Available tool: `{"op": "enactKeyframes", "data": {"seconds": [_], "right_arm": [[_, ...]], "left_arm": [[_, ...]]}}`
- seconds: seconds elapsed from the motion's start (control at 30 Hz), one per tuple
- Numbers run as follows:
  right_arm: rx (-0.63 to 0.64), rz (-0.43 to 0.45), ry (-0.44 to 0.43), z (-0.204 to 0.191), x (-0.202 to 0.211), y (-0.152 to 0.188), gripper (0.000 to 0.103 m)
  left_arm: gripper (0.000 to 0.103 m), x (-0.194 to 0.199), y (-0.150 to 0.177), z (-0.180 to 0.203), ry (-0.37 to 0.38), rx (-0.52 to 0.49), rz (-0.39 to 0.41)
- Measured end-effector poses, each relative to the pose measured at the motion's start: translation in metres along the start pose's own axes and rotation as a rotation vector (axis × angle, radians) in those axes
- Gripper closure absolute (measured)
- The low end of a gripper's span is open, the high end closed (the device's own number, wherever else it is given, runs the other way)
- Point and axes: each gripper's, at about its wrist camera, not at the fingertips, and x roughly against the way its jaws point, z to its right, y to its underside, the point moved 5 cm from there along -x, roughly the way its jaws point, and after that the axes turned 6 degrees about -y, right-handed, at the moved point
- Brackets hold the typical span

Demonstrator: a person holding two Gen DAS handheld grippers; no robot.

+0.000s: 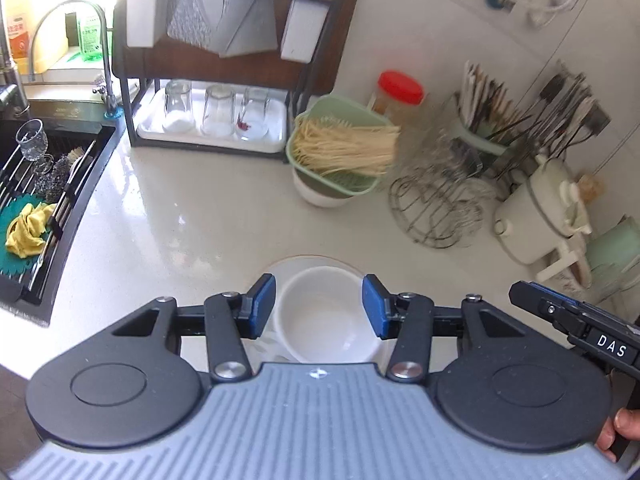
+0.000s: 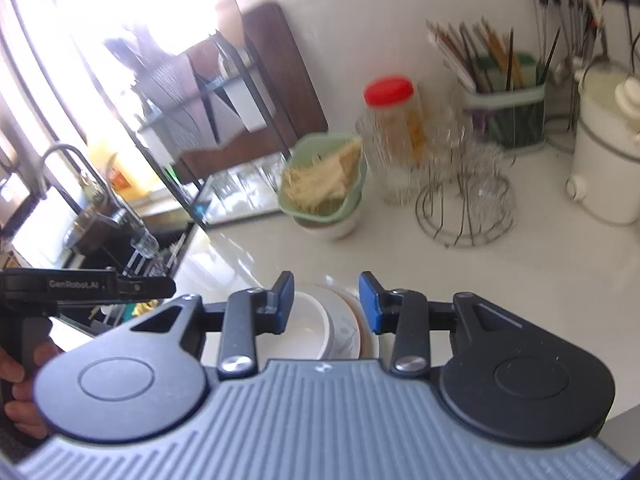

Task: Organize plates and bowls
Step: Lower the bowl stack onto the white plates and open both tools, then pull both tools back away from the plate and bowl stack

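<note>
Two tools apart above a stacked bowl and plate

Both tools hang over the same stack with nothing between their pads. The left tool [image 1: 319,306] has its jaws apart, and the white bowl [image 1: 326,316] lies straight ahead of it and below, framed by the two blue pads without touching either. The right tool [image 2: 326,302], jaws also apart and empty, sees the same bowl [image 2: 308,326] a little left of its centre line. That bowl sits inside a patterned plate [image 1: 272,344] on the white tabletop [image 1: 180,208]; being round, the stack offers no long axis to line up with. Neither hand looks clearly nearer, though the left tool is squarer to the bowl.

Farther back, a green basket [image 1: 340,148] holding pale sticks or noodles rests on another white bowl [image 1: 320,196]. A wire rack [image 1: 436,204] stands beside it, apparently empty, and three upturned glasses [image 1: 218,110] sit in a white tray [image 1: 208,136] under the shelf.
</note>
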Motion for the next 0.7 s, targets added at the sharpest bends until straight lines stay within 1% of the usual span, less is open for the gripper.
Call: {"op": "enactKeyframes", "data": {"seconds": [0.13, 0.27, 0.33, 0.47, 0.6, 0.7], "right_arm": [[0.051, 0.062, 0.001, -0.009, 0.032, 0.001, 0.063], [0.085, 0.095, 0.001, -0.012, 0.058, 0.011, 0.063], [0.086, 0.106, -0.001, -0.012, 0.069, 0.016, 0.063], [0.089, 0.144, 0.012, -0.012, 0.093, 0.028, 0.063], [0.083, 0.167, 0.001, -0.012, 0.113, 0.042, 0.063], [0.088, 0.178, 0.007, -0.011, 0.126, 0.053, 0.063]], "left_arm": [[0.049, 0.027, 0.017, 0.013, -0.01, -0.014, 0.042], [0.049, 0.048, 0.042, 0.026, -0.009, -0.01, 0.063], [0.049, 0.059, 0.055, 0.032, -0.007, -0.017, 0.073], [0.049, 0.08, 0.08, 0.04, -0.04, -0.042, 0.1], [0.048, 0.102, 0.102, 0.042, -0.054, -0.024, 0.13], [0.047, 0.117, 0.117, 0.045, -0.045, -0.015, 0.154]]}}
